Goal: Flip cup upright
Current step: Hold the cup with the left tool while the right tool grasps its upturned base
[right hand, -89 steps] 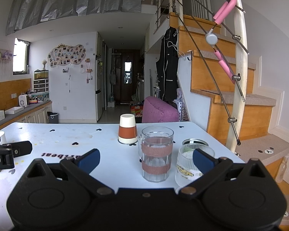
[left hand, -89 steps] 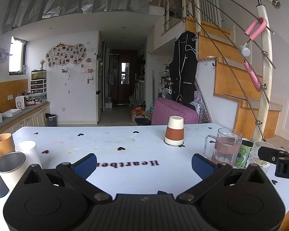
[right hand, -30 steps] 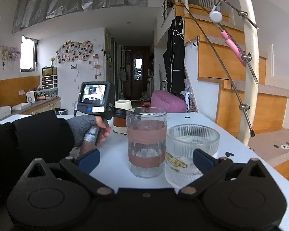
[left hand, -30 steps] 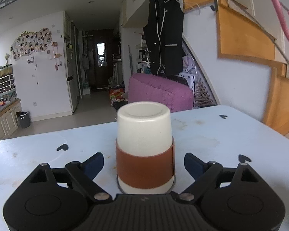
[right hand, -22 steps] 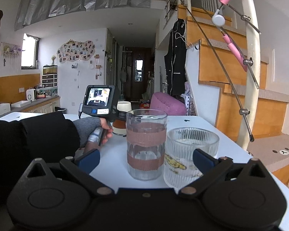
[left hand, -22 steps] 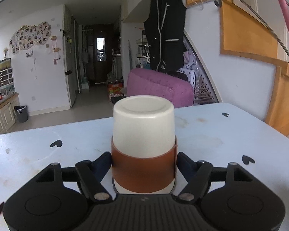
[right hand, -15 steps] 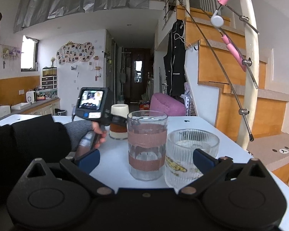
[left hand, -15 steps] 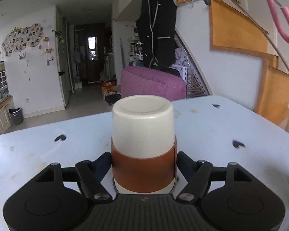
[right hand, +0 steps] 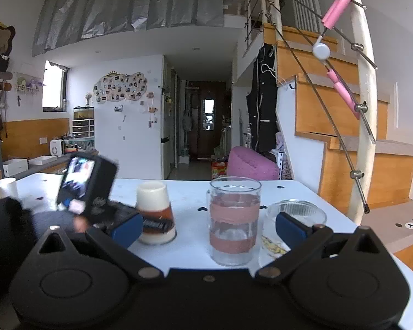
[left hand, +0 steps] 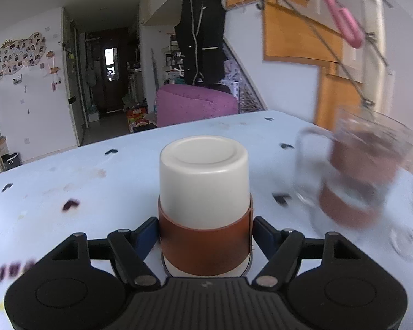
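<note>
A white cup (left hand: 203,192) with a brown sleeve stands upside down, its base up. My left gripper (left hand: 205,231) is shut on its sleeve, one blue pad on each side. In the left wrist view the cup looks raised a little off the white table (left hand: 96,192). The right wrist view shows the same cup (right hand: 155,209) held by the left gripper at the left. My right gripper (right hand: 206,228) is open and empty, low over the table's near side, with a glass mug straight ahead of it.
A glass mug (right hand: 234,225) with a brown band and a short ribbed glass (right hand: 294,220) stand right of the cup. The mug (left hand: 366,170) is blurred in the left wrist view. Other cups (right hand: 5,188) stand at the far left. A stair rail (right hand: 363,96) rises beyond the table's right edge.
My left gripper went from open around the cup to shut on its sleeve. It then swung with the cup, so the glass mug came into its view. The right gripper rose slightly.
</note>
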